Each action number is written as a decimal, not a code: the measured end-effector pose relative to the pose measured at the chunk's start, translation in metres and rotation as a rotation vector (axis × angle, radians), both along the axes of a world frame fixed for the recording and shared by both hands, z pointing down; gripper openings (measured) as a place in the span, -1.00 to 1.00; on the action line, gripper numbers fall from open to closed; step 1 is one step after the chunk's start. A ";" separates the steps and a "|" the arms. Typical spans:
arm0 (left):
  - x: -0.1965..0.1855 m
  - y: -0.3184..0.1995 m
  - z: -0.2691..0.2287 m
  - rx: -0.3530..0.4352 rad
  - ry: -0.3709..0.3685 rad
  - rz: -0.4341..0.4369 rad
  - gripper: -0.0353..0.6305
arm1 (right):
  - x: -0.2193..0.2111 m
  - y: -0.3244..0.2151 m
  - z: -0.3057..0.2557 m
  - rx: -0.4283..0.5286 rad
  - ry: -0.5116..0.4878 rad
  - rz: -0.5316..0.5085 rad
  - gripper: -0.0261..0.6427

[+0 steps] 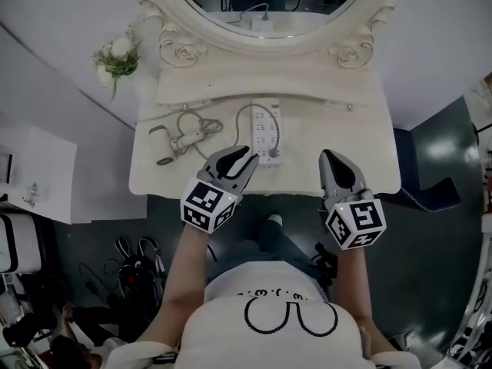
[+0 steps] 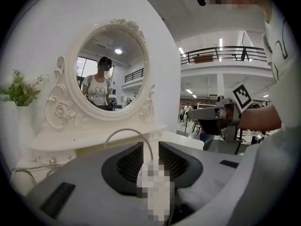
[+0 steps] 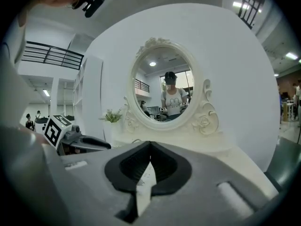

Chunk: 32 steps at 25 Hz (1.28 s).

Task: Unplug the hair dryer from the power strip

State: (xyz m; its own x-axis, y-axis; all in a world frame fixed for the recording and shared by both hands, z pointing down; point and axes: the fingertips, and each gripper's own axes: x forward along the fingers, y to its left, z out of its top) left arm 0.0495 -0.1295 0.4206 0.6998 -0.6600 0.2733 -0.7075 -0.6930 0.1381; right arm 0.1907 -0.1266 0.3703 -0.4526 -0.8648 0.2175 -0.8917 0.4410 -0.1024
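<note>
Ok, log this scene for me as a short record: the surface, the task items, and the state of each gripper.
surface: white dressing table with oval mirror
power strip: lies mid-table
plug: white, at the strip's near end
hair dryer: lies left of the strip, cord looped beside it
left gripper: jaws apart, plug between them, pads not pressing
right gripper: jaws together, empty, right of the strip
plant: back left

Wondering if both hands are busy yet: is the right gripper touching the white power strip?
Apart. The head view shows a band of bare tabletop between the right gripper and the power strip.
</note>
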 end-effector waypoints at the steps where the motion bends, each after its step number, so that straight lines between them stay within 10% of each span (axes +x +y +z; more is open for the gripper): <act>1: 0.004 -0.003 0.007 -0.016 -0.012 0.015 -0.55 | 0.000 -0.006 0.004 -0.008 0.001 -0.016 -0.92; 5: 0.019 -0.009 0.033 -0.073 -0.087 0.085 -0.11 | -0.002 -0.027 0.019 -0.048 -0.007 -0.063 -0.92; 18: 0.024 -0.035 0.129 -0.204 -0.404 0.360 0.03 | -0.029 -0.053 0.068 -0.212 0.022 -0.091 -0.92; 32: 0.035 -0.036 0.167 -0.029 -0.634 0.634 0.01 | -0.048 -0.067 0.094 -0.291 0.068 -0.032 -0.92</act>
State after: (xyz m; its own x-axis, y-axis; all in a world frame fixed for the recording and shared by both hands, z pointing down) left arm 0.0844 -0.1655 0.5872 0.6424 -0.1871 0.7432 -0.1421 -0.9820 -0.1244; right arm 0.1425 -0.1932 0.4644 -0.4543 -0.7475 0.4846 -0.8870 0.4297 -0.1688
